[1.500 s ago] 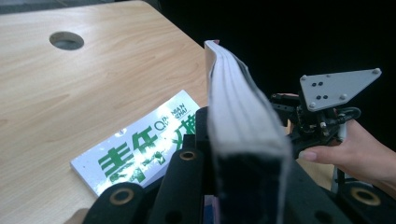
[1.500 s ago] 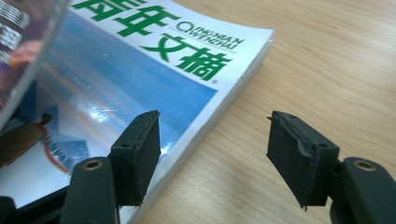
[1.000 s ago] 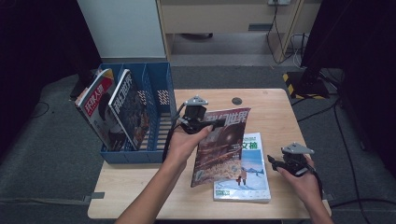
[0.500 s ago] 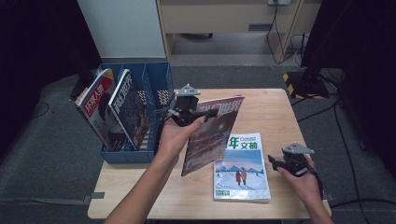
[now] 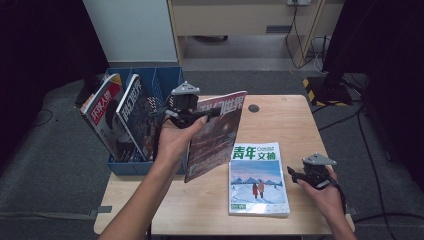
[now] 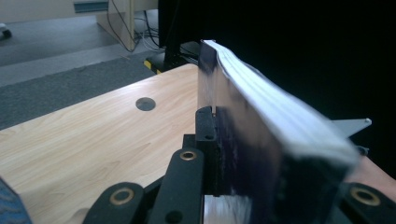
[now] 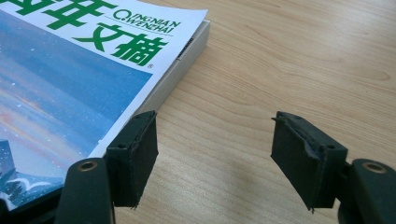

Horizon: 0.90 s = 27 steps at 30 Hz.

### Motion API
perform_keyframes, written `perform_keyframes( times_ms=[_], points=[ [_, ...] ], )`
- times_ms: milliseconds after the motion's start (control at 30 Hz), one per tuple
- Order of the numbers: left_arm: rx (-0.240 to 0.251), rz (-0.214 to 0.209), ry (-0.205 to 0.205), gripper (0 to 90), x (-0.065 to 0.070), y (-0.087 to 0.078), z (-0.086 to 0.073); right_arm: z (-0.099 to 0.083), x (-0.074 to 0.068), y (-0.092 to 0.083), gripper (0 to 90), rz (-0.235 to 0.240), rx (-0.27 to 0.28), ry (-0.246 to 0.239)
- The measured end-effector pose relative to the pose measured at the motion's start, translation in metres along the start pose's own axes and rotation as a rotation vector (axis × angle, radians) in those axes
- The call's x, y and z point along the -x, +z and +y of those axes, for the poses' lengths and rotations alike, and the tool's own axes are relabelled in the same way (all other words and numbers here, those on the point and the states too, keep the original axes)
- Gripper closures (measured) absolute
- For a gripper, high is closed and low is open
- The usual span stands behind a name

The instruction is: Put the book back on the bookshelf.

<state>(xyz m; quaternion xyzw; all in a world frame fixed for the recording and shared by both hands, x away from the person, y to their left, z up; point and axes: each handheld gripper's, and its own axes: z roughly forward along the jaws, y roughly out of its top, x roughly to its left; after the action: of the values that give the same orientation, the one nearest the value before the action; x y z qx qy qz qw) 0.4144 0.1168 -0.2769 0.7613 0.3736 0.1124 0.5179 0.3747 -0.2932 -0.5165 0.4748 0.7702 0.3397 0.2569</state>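
The left gripper (image 5: 200, 114) was clamped tight on the top edge of the dark-covered magazine (image 5: 215, 135), which hung tilted in the air above the wooden table (image 5: 285, 120), just beside the blue rack (image 5: 165, 80) holding two more magazines (image 5: 120, 117). In the left gripper view the black jaws pinched the thick magazine (image 6: 261, 126) from both sides, its white page edges running up and away over the table (image 6: 93, 135). Off to the side, the right gripper (image 5: 295, 173) sat low with its jaws parted and nothing between them, just beside the snowy-cover magazine (image 5: 257, 175) that lay flat on the table, and the right gripper view showed bare wood (image 7: 261, 70) in the gap between its jaws.
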Motion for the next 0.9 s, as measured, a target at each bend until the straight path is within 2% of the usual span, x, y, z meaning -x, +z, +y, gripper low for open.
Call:
perform_keyframes(
  times_ms=[900],
  points=[
    [0.033,0.133,-0.007,83.6,-0.026,-0.068,0.008,-0.003,0.002,0.002,30.4,-0.024,-0.015,0.003]
  ],
)
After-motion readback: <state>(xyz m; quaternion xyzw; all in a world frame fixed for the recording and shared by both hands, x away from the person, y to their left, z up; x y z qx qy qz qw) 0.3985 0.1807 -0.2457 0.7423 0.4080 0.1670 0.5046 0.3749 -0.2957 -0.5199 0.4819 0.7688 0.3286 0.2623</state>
